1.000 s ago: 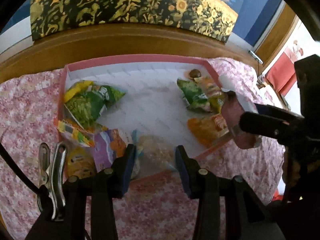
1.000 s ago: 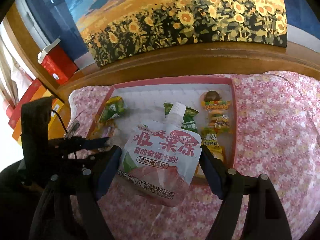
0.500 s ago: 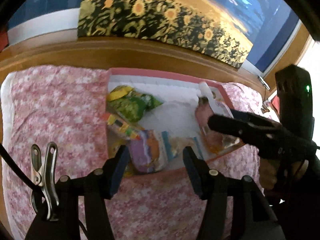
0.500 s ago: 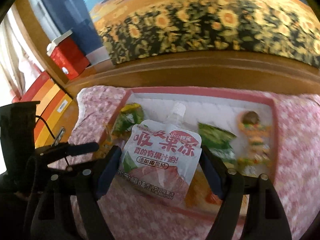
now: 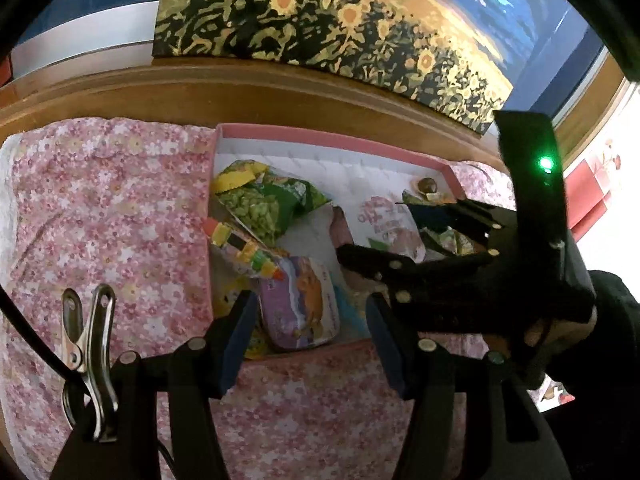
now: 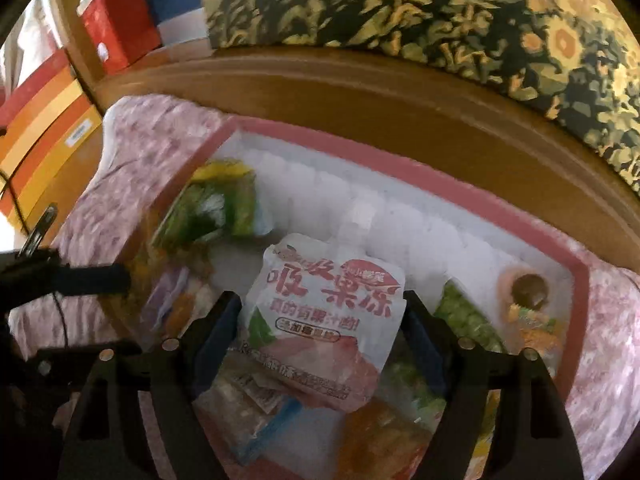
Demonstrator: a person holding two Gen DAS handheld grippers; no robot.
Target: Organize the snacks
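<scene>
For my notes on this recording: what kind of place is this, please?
Probably a room in a home. A pink floral cloth covers the surface, a sunflower painting leans behind it, and a pink tray holds snack packets.

Jelly pouch [image 6: 326, 316] now carried over pink tray [image 6: 480, 204].

- The left wrist view is looking forward and down between the left gripper [image 5: 308, 332] fingers, from the near edge of the pink tray [image 5: 320, 145], facing the sunflower painting [image 5: 320, 20].
- The right wrist view is sitting closer, right over the tray [image 6: 440, 192], facing the same painting [image 6: 440, 20].
- Both views are sharing the tray and each other's gripper: the right gripper [image 5: 408, 236] is crossing the left view.
</scene>
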